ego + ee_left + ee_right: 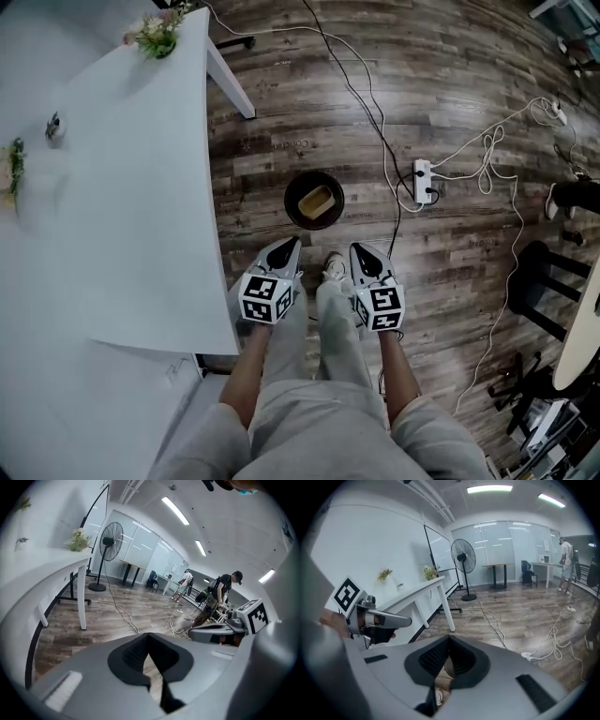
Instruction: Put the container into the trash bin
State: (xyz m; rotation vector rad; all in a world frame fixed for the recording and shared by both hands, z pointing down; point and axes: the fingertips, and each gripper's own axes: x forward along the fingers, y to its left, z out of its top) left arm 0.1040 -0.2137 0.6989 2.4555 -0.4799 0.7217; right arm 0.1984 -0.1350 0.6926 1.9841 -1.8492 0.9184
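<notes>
In the head view a round black trash bin [292, 190] stands on the wooden floor by the table's corner. A yellowish container [316, 201] lies inside it. My left gripper [289, 244] hangs just short of the bin on its near left, jaws shut and empty. My right gripper [359, 249] hangs beside it on the near right, jaws also together with nothing between them. Both point forward and down, side by side above the person's legs. In the left gripper view the left gripper [149, 635] shows closed tips over bare floor. The right gripper [449, 638] looks the same in its own view.
A white table [112, 187] with flowers [155, 33] fills the left. A power strip [423, 180] and cables [375, 112] lie beyond the bin. A black stool [539, 272] stands at the right. A fan [111, 541] and people [222, 592] are far across the room.
</notes>
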